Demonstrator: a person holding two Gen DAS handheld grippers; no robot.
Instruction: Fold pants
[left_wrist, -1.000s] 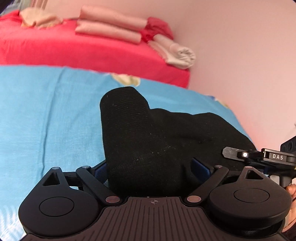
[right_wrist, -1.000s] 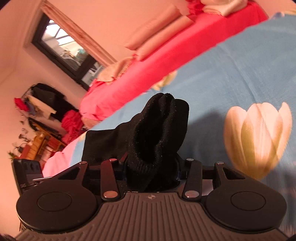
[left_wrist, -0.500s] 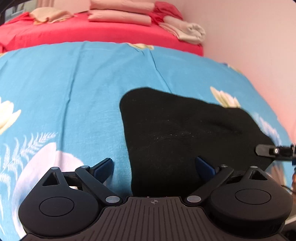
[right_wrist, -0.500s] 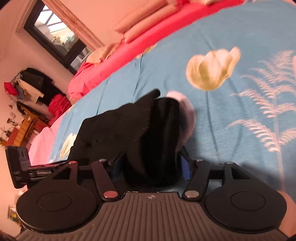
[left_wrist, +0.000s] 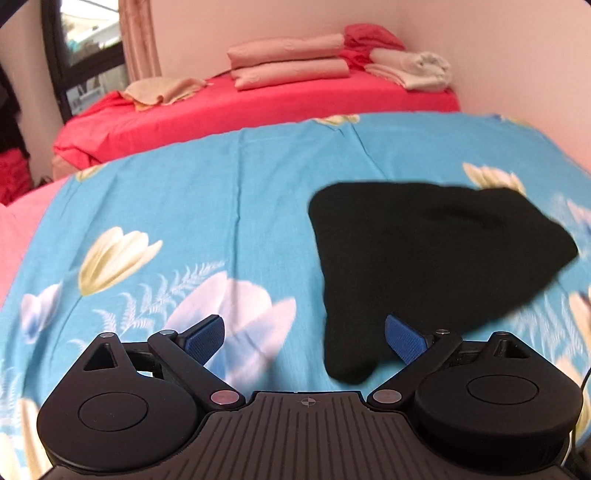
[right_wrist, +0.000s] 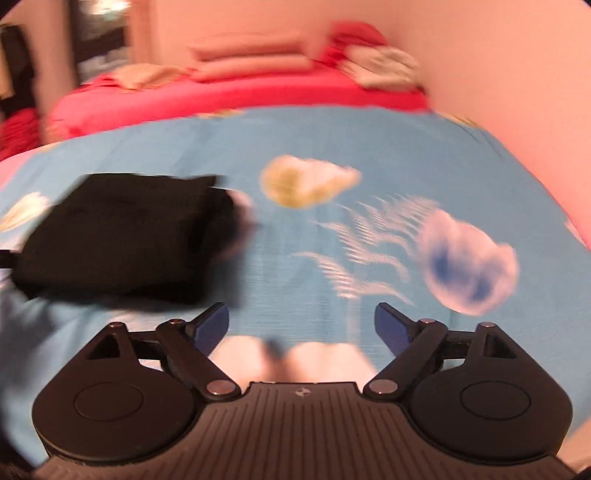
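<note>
In the left wrist view, the left gripper is seen with its jaws spread wide and nothing held between them; the blue pads stand well apart above the bedsheet, which is light blue with a tulip print. Just beyond the right-hand pad, the black pants are laid on the sheet in a folded, roughly triangular bundle, with the near corner reaching down between the pads without being gripped. In the right wrist view, which is heavily blurred, the right gripper is likewise shown with wide jaws and nothing between them, and the pants are seen lying ahead and to the left of it; contact with the left-hand pad appears unlikely, though the blur leaves that uncertain. Farther back, a red bedcover is spread across the head of the bed, and on it folded pink blankets, a beige cloth and rolled cream towels are stacked against the wall.
</note>
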